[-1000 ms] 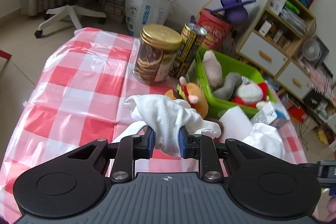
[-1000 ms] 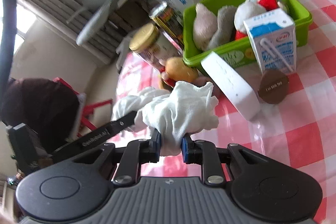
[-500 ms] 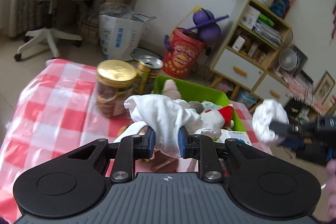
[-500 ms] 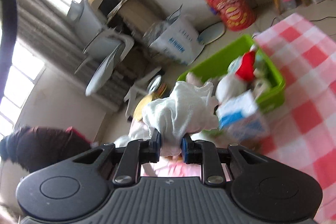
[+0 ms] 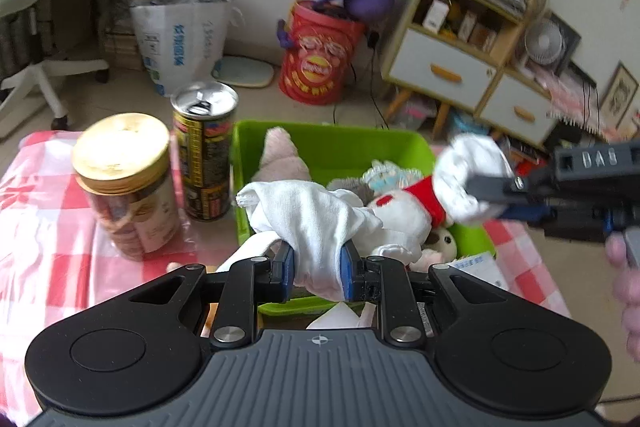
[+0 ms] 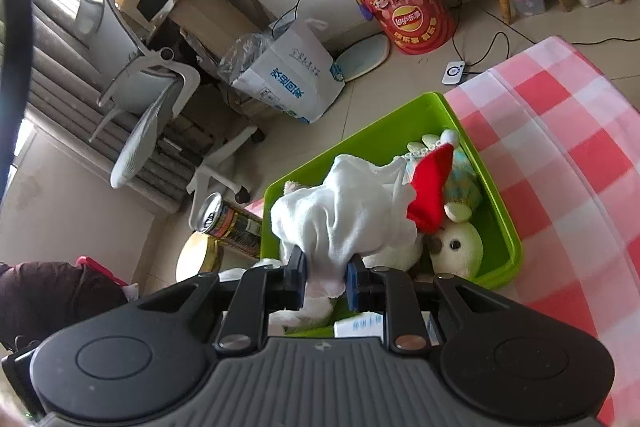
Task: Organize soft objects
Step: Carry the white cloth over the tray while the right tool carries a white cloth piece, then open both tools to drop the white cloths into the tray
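— Right, both tools are up over the green bin (image 5: 332, 147), each carrying a wad of white cloth.

— Left tool (image 5: 316, 275) has its pads clamped on a white cloth (image 5: 312, 211), bunched and hanging just above the near end of the bin. Right tool (image 6: 326, 279) is pinched tight on its own white cloth (image 6: 344, 211), over the plush toys.

— And the bin is already busy: a Santa-hat plush (image 6: 430, 195), a pale plush with dark eyes (image 6: 456, 247), a pinkish one (image 5: 280, 155) at the far left corner.

— On the checked counter (image 5: 48, 239), left of the bin, stand a gold-lidded jar (image 5: 124, 187) and a tall can (image 5: 204, 151). Hard things; I'd say they stay put.

— So the step looks like delivery, carry done, drop pending.

— Agreed. Next move calls for lowering each cloth inside the bin walls, then opening the pads so the fabric falls clear rather than draping over the rim.

— Cloth clings, mind; a snag on a pad could drag it back out.
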`<action>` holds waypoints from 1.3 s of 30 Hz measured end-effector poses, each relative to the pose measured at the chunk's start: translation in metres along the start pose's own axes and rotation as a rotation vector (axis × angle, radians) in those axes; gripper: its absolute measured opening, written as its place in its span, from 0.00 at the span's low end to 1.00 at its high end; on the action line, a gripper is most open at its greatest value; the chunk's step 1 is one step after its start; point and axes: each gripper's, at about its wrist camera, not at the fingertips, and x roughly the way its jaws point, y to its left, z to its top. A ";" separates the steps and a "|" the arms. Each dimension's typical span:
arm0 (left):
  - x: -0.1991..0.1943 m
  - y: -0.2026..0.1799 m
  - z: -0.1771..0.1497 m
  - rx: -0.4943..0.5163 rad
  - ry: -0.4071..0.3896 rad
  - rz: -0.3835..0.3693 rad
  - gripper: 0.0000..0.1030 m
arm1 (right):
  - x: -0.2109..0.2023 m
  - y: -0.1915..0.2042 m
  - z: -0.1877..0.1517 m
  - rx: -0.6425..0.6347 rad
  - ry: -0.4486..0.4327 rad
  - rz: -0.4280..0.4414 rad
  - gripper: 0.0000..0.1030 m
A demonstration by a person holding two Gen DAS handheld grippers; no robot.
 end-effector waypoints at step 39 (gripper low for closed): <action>0.063 0.001 -0.004 0.072 0.079 0.032 0.32 | 0.053 -0.010 0.023 -0.048 0.036 -0.021 0.11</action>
